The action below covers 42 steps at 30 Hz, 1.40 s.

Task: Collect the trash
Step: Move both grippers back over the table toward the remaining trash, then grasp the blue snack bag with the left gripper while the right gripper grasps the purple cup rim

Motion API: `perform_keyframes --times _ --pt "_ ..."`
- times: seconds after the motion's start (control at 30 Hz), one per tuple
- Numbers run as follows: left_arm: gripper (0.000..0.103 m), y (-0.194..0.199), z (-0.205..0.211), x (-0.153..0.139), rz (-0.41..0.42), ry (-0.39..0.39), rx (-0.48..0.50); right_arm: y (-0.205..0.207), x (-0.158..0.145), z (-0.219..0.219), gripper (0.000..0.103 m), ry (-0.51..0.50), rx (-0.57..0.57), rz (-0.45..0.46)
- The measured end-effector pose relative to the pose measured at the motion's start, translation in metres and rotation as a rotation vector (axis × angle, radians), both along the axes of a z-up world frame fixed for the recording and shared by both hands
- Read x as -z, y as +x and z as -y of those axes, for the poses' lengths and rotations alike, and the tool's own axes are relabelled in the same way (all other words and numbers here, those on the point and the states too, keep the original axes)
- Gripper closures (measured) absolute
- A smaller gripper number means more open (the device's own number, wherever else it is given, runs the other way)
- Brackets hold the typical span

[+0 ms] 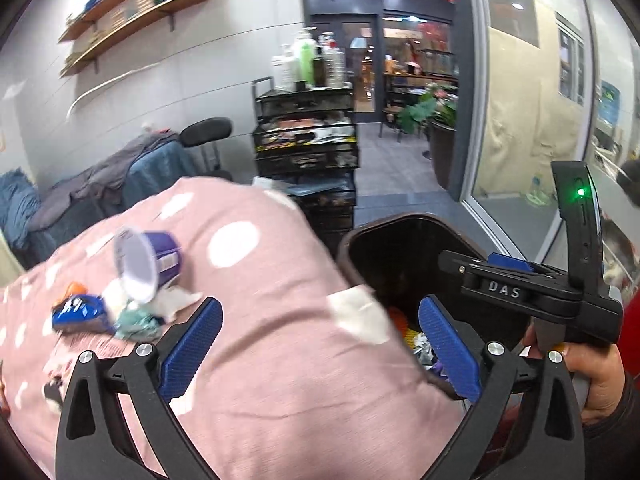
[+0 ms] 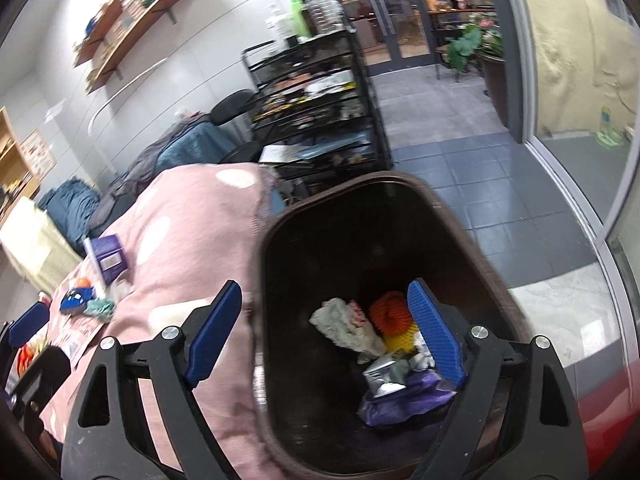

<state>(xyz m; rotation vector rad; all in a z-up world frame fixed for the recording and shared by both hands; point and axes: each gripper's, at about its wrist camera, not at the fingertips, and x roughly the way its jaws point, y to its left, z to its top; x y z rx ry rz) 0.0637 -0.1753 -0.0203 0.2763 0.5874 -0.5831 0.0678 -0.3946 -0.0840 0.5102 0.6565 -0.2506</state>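
Observation:
A dark brown bin (image 2: 404,184) stands beside a pink spotted blanket (image 2: 192,232); it also shows in the left wrist view (image 1: 384,232). It holds crumpled tissue (image 2: 344,326), an orange and yellow item (image 2: 390,318), a silver wrapper (image 2: 384,372) and a purple bag (image 2: 404,400). A purple cup (image 1: 150,264), white tissue (image 1: 176,300), a blue wrapper (image 1: 80,312) and a teal scrap (image 1: 138,322) lie on the blanket (image 1: 280,280). My left gripper (image 1: 320,344) is open and empty over the blanket's edge. My right gripper (image 2: 326,332) is open and empty over the bin.
A black wire cart (image 1: 308,140) loaded with bottles stands behind the blanket. A chair draped with blue and grey cloth (image 1: 132,176) is at the left. A potted plant (image 1: 436,120) stands by a glass wall (image 1: 532,120). Grey tiled floor (image 2: 460,128) lies beyond the bin.

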Motion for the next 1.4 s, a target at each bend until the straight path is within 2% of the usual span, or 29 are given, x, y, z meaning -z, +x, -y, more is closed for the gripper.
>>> perform_keyframes --times 0.17,0.4,0.53,0.77,0.93,1.2,1.33,1.4 --pt "0.005 0.007 -0.043 0.003 -0.021 -0.011 -0.090 0.016 -0.006 -0.034 0.017 -0.011 -0.099 0.008" --pt "0.005 0.022 -0.112 0.015 -0.094 -0.047 -0.252 0.039 -0.019 -0.086 0.017 -0.043 -0.246 0.025" --pt "0.005 0.033 -0.150 0.022 -0.114 -0.039 -0.336 0.052 -0.026 -0.116 0.017 -0.054 -0.334 0.035" --pt "0.005 0.060 -0.204 0.016 -0.088 -0.007 -0.458 0.076 -0.038 -0.166 0.017 -0.098 -0.446 0.049" --pt "0.005 0.093 -0.224 0.014 -0.074 0.047 -0.475 0.099 -0.044 -0.190 0.017 -0.127 -0.480 0.045" --pt "0.006 0.157 -0.223 0.024 -0.102 0.166 -0.415 0.154 -0.048 -0.213 0.017 -0.134 -0.495 -0.004" --pt "0.012 0.181 -0.217 0.030 -0.092 0.241 -0.386 0.181 -0.046 -0.225 0.017 -0.169 -0.490 -0.020" --pt "0.023 0.190 -0.212 0.036 -0.101 0.278 -0.364 0.195 -0.043 -0.233 0.017 -0.194 -0.488 -0.042"
